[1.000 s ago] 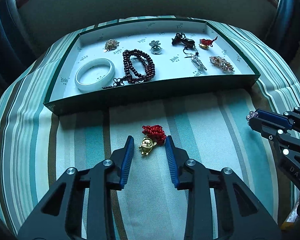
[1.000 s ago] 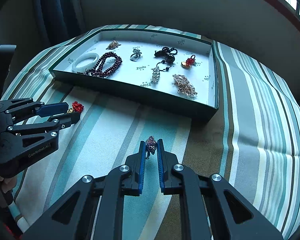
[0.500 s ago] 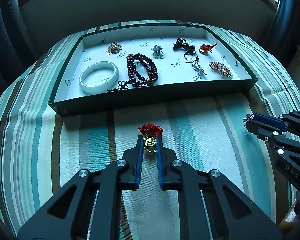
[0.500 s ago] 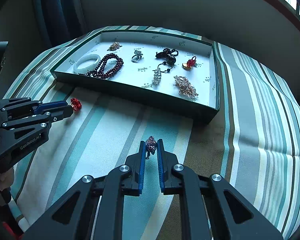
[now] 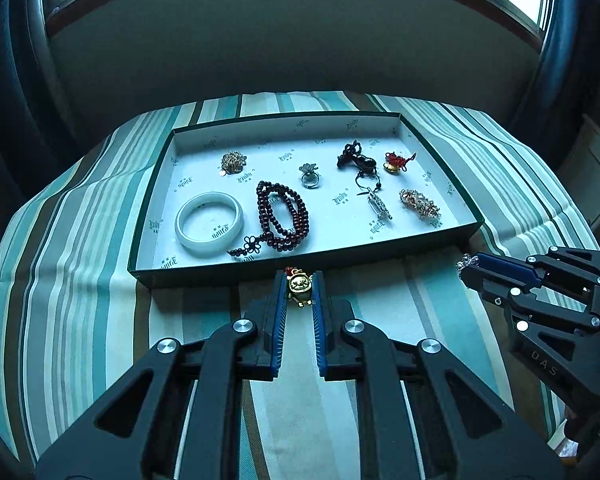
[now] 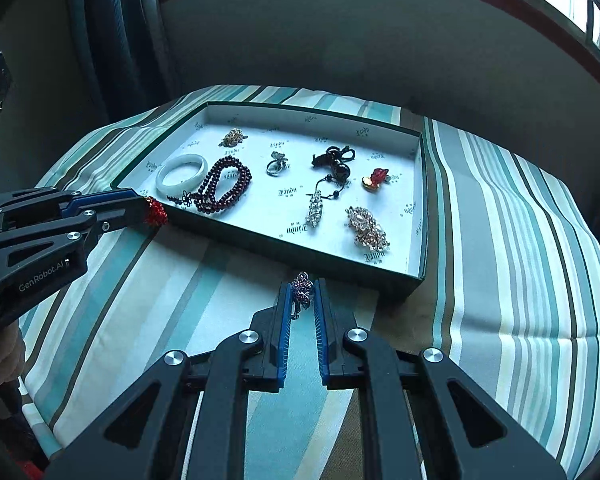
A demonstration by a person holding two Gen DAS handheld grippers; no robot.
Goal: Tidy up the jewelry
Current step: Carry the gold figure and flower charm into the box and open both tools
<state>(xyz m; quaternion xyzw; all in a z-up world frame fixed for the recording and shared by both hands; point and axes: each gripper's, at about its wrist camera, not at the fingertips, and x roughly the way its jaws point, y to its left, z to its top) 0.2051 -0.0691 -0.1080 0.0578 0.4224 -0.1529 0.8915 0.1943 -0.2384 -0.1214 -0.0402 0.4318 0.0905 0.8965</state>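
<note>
My left gripper (image 5: pixel 299 280) is shut on a gold charm with a red knotted cord (image 5: pixel 299 285) and holds it above the cloth, just before the near wall of the green jewelry tray (image 5: pixel 300 270). From the right wrist view the left gripper (image 6: pixel 140 210) shows the red cord (image 6: pixel 156 211) at its tips. My right gripper (image 6: pixel 302 284) is shut on a small purple jewelled piece (image 6: pixel 302 290), lifted near the tray's front right corner. It also shows at the right of the left wrist view (image 5: pixel 466 264).
The tray's white floor (image 6: pixel 292 192) holds a white bangle (image 5: pixel 209 223), a dark red bead string (image 5: pixel 284 216), a ring (image 5: pixel 310 176), a black pendant (image 5: pixel 356 160), a red-gold charm (image 5: pixel 396 162) and sparkly brooches (image 5: pixel 419 204). Striped cloth (image 6: pixel 500 240) covers the table.
My left gripper closed on the gold charm, lifted it off the cloth and carried it toward the tray. The right gripper kept its piece and rose a little.
</note>
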